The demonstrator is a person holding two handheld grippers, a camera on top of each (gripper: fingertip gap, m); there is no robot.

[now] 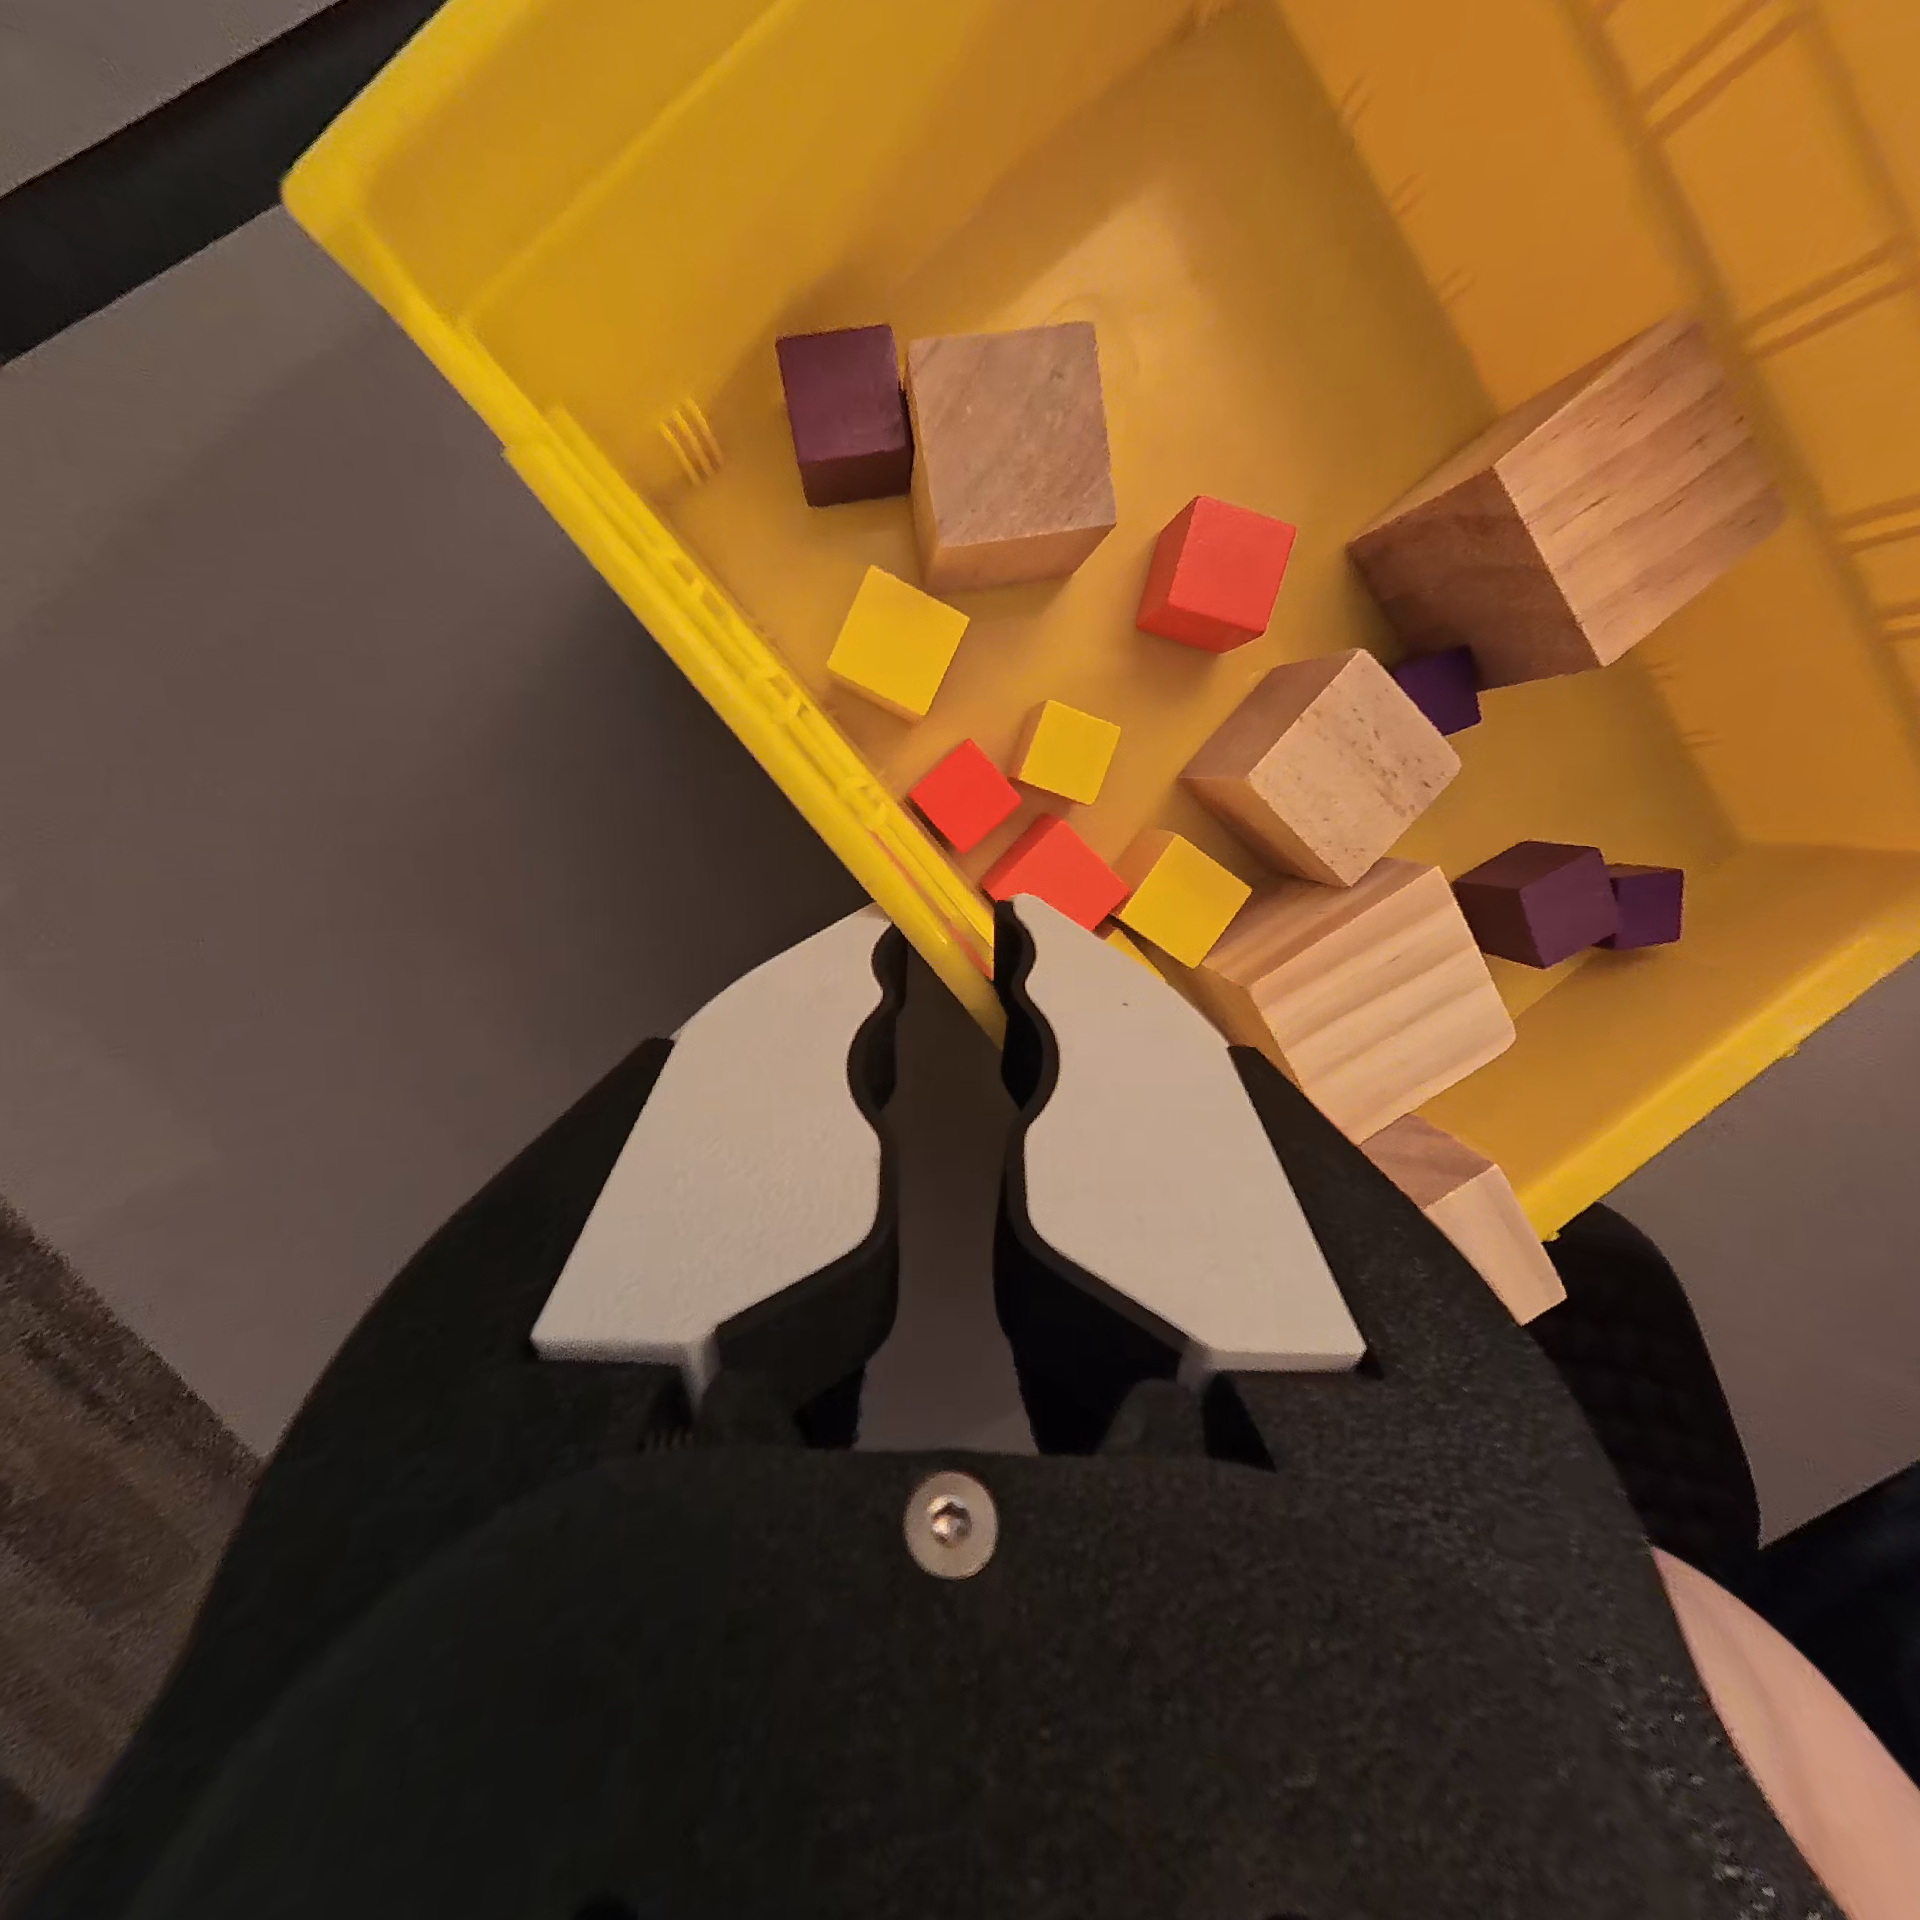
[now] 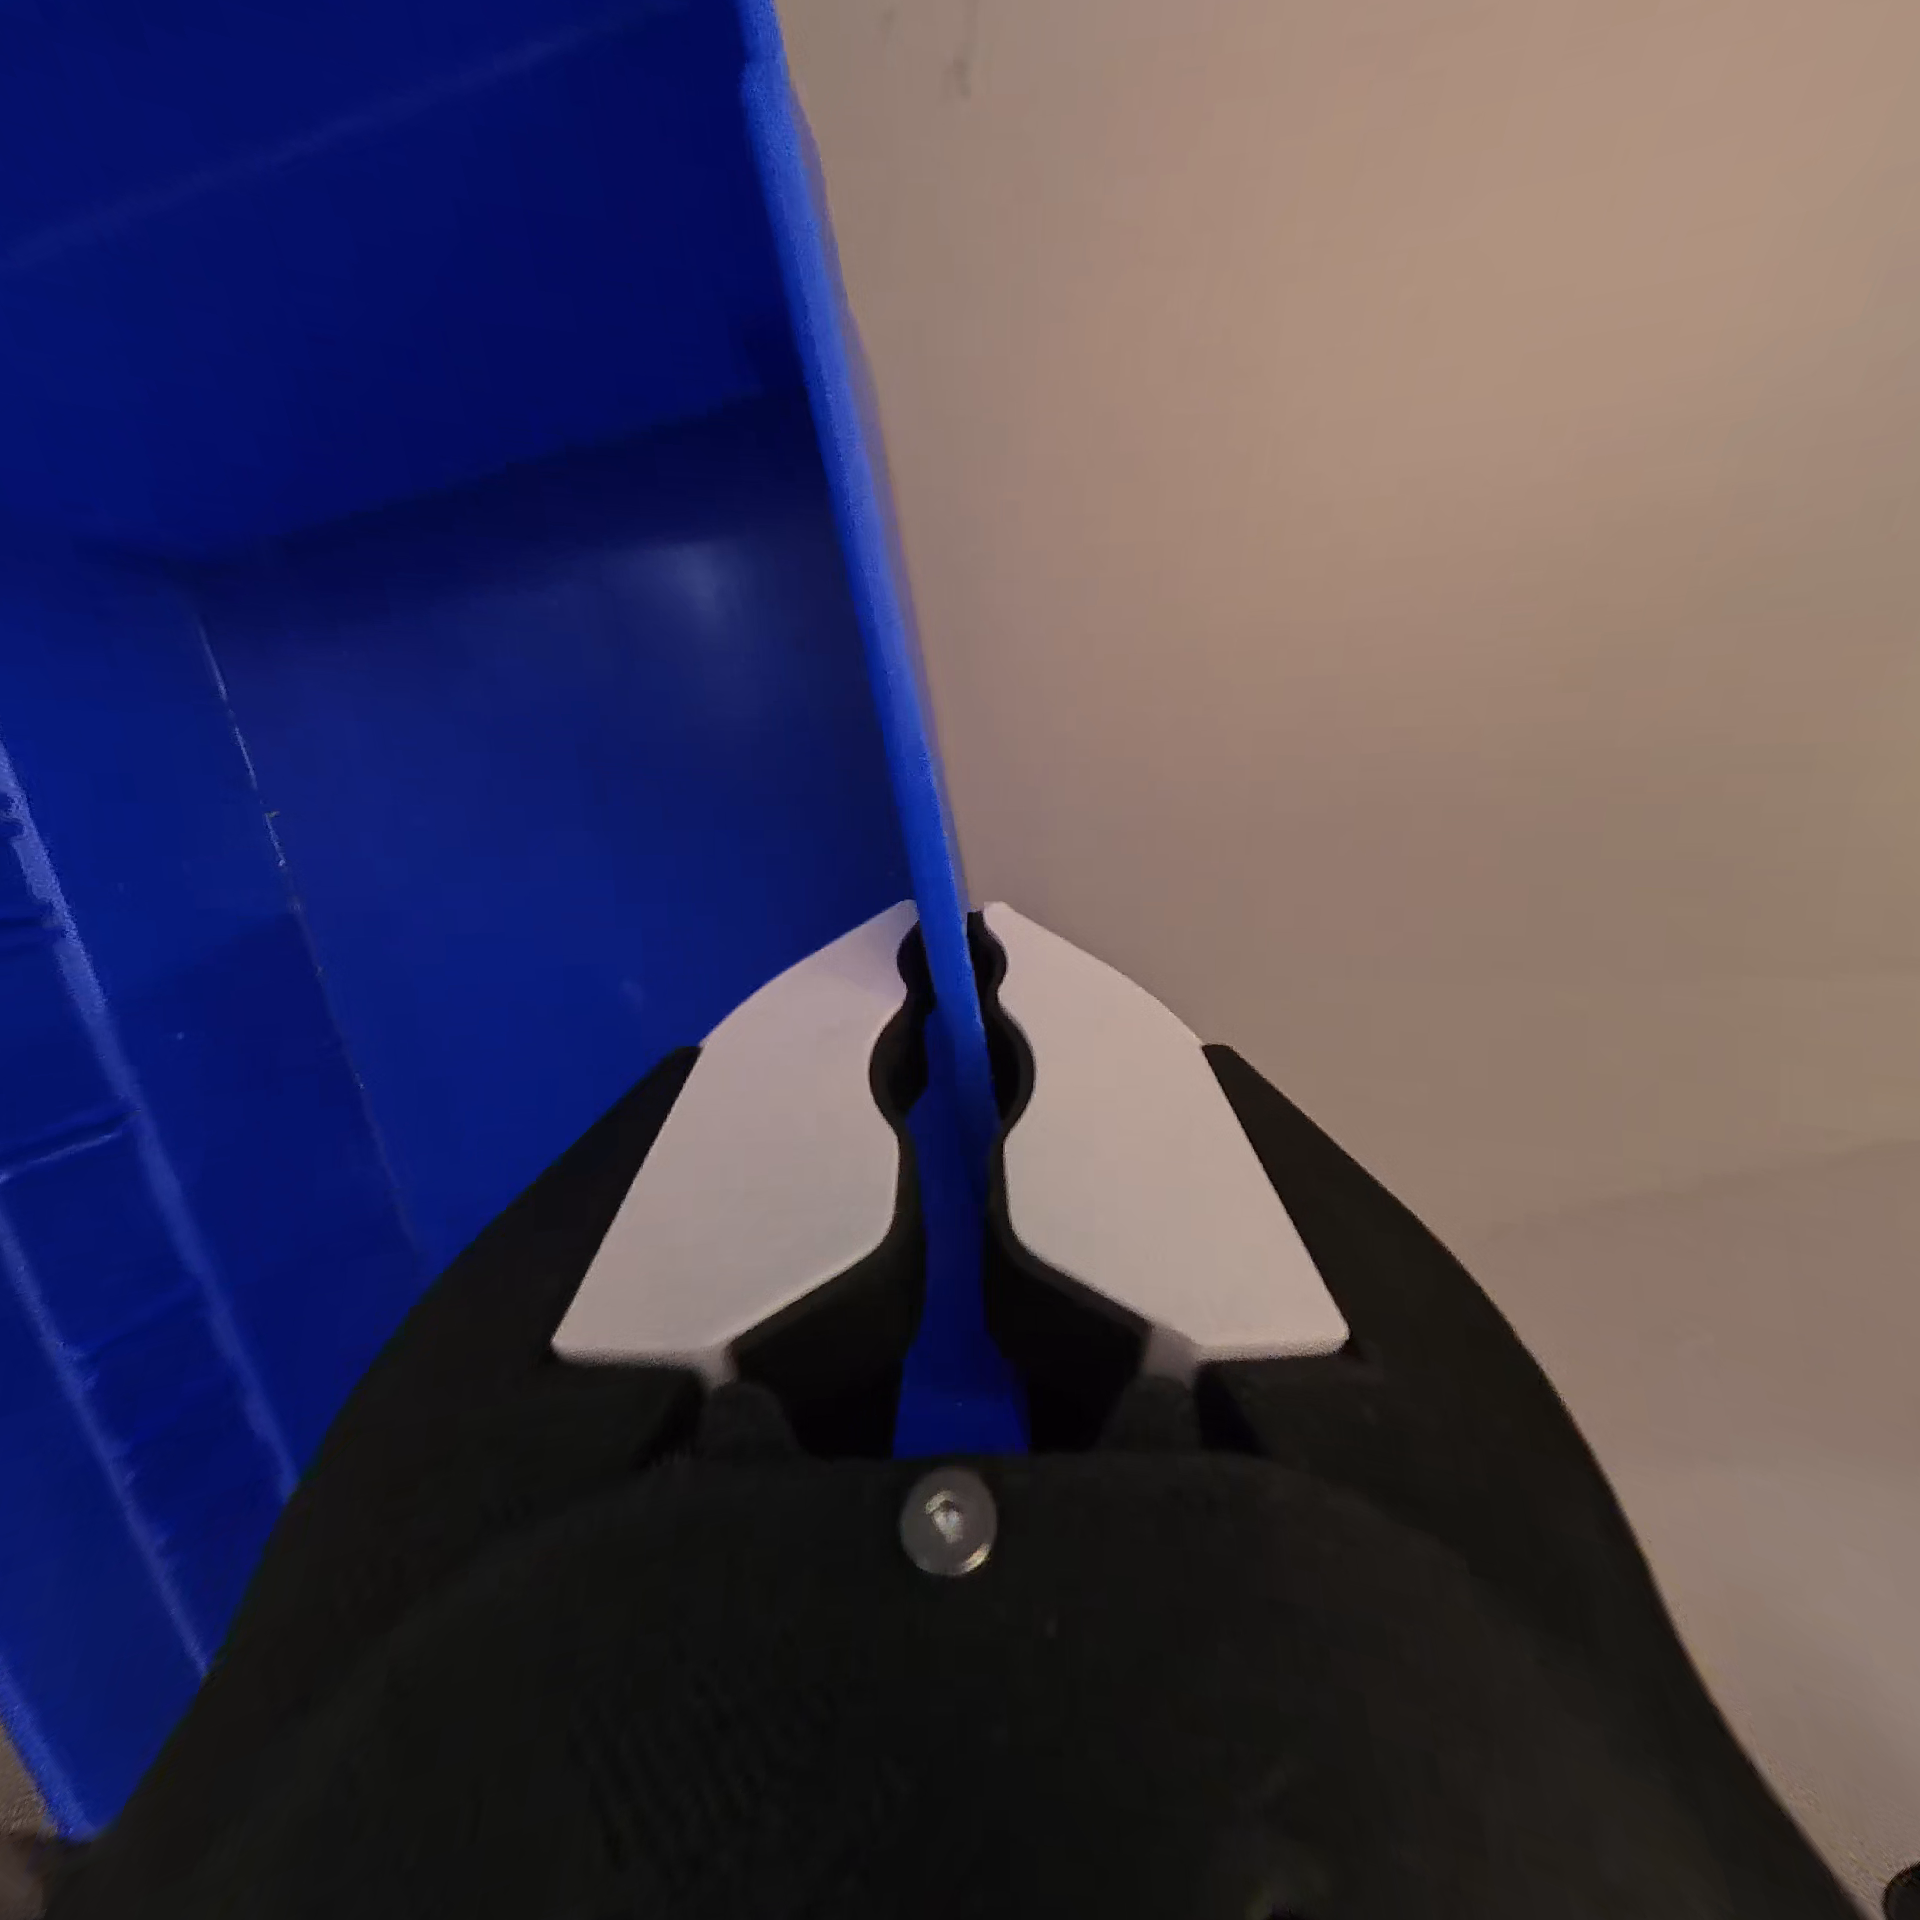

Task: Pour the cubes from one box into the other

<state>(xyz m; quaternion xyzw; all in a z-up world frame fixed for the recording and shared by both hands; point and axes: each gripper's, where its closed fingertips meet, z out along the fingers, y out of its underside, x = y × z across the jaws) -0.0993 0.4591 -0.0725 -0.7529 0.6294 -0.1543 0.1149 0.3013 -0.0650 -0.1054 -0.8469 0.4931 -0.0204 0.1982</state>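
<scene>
The left gripper (image 1: 951, 920) was clamped on the yellow plastic box's (image 1: 644, 270) rim, loose wooden cubes (image 1: 1320, 764) lying mid-frame right. The right gripper (image 2: 945, 920) pinched the empty blue plastic box's (image 2: 499, 727) wall, its cavity filling the frame's left.

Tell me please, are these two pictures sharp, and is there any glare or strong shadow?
Left wrist view: dim warm light, the cubes in the yellow box mostly sharp, soft shadows, the far wall slightly blurred. Right wrist view: softer overall, a faint glare spot on the blue box, its lower left edge smeared, straight lines bent by the wide lens.
</scene>
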